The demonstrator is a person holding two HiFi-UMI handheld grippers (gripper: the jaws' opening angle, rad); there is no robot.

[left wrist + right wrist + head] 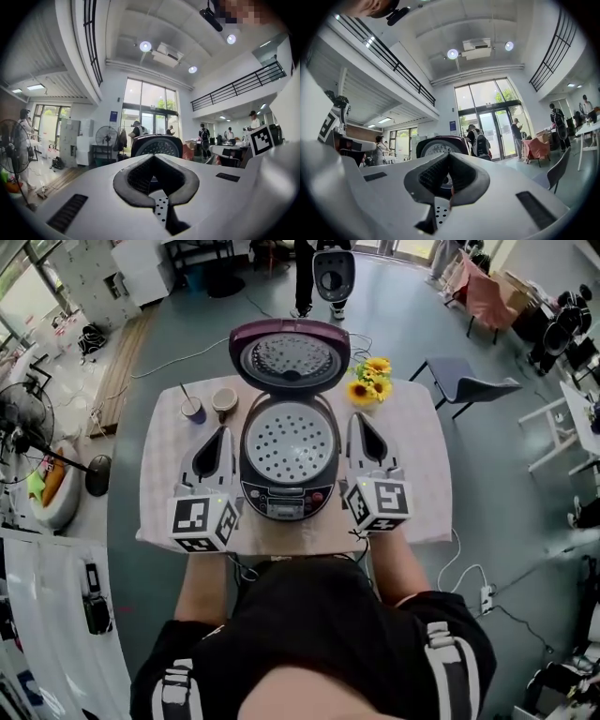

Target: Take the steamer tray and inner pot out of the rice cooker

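The dark rice cooker stands mid-table with its maroon lid swung up and back. A white perforated steamer tray sits in its mouth and hides the inner pot. My left gripper lies shut just left of the cooker's body, holding nothing. My right gripper lies shut just right of it, also holding nothing. In the left gripper view the shut left gripper points past the lid. In the right gripper view the right gripper shows the lid beyond its tips.
A blue cup with a straw and a small bowl stand at the table's far left. Sunflowers lie at the far right. The checked tablecloth covers the table. A chair stands beyond it, a fan to the left.
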